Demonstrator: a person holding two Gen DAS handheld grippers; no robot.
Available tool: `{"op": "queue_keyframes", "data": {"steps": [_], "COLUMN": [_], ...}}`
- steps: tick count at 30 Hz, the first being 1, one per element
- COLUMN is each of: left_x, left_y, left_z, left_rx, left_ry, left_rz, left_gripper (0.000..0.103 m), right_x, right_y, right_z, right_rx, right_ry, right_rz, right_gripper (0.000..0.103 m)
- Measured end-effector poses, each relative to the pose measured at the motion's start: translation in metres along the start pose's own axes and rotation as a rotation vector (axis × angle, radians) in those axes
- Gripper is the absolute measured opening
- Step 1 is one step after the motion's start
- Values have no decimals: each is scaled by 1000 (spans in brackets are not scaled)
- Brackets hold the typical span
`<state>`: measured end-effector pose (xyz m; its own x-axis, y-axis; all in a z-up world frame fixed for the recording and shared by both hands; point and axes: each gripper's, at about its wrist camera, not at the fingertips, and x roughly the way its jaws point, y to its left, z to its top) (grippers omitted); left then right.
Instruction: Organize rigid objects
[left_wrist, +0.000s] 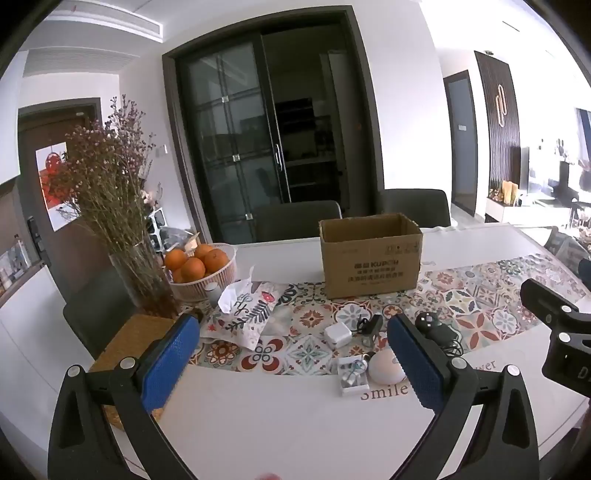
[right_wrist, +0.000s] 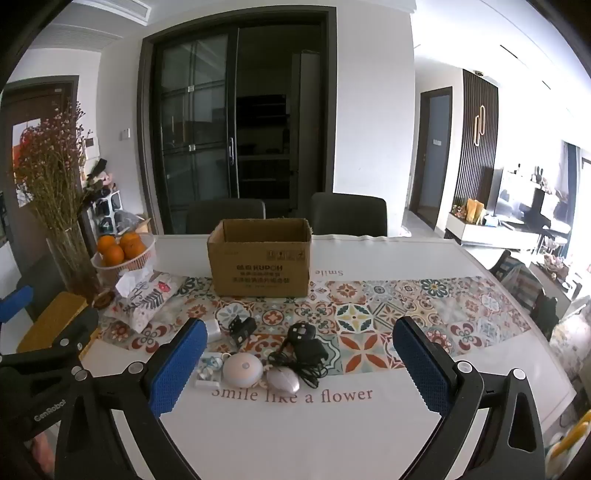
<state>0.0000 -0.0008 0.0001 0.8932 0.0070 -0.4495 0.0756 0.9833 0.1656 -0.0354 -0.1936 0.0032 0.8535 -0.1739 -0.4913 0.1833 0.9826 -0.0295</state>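
An open cardboard box (left_wrist: 370, 254) stands on the patterned runner; it also shows in the right wrist view (right_wrist: 260, 258). In front of it lies a cluster of small items: a white charger cube (left_wrist: 338, 335), a black adapter (right_wrist: 242, 328), a black remote on a corded charger (right_wrist: 304, 341), a round white puck (right_wrist: 242, 370), a white mouse (right_wrist: 283, 380) and a small white box with a trinket (left_wrist: 352, 374). My left gripper (left_wrist: 291, 363) is open and empty above the near table edge. My right gripper (right_wrist: 301, 365) is open and empty, short of the cluster.
A glass vase of dried flowers (left_wrist: 142, 273), a basket of oranges (left_wrist: 201, 267), a patterned tissue pouch (left_wrist: 245, 314) and a woven mat (left_wrist: 127, 350) crowd the left side. Two dark chairs (right_wrist: 349, 214) stand behind the white table (right_wrist: 295, 443).
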Motion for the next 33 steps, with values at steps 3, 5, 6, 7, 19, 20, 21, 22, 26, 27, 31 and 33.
{"op": "queue_keyframes", "data": {"steps": [3, 5, 6, 7, 19, 20, 21, 22, 26, 27, 31, 33], "left_x": [1, 0, -2, -3, 2, 2, 3, 3, 4, 4, 5, 4], "left_y": [-3, -4, -4, -2, 1, 1, 1, 0, 0, 0, 0, 0], "left_z": [0, 3, 6, 5, 1, 2, 2, 2, 2, 3, 3, 3], "left_rx": [0, -7, -13, -22, -28, -29, -29, -28, -29, -29, -29, -29], "left_ry": [4, 3, -7, -13, -14, -15, -16, -17, -18, -18, -18, -19], "left_rz": [-4, -1, 1, -1, -10, -12, -13, -14, -15, -14, -14, -14], "left_gripper": [103, 103, 103, 103, 103, 103, 103, 103, 103, 103, 103, 103], "right_x": [1, 2, 2, 3, 6, 6, 6, 6, 6, 6, 7, 7], "right_y": [0, -1, -1, 0, 0, 0, 0, 0, 0, 0, 0, 1], "right_z": [1, 2, 2, 2, 3, 3, 3, 3, 3, 3, 4, 4], "right_rx": [7, 6, 6, 4, 7, 6, 6, 7, 6, 6, 6, 6], "right_ry": [6, 9, 9, 9, 16, 15, 16, 15, 17, 17, 19, 19], "right_rz": [6, 4, 4, 5, 8, 8, 8, 7, 9, 9, 9, 9], "right_gripper": [102, 102, 102, 102, 102, 102, 102, 102, 102, 102, 102, 102]}}
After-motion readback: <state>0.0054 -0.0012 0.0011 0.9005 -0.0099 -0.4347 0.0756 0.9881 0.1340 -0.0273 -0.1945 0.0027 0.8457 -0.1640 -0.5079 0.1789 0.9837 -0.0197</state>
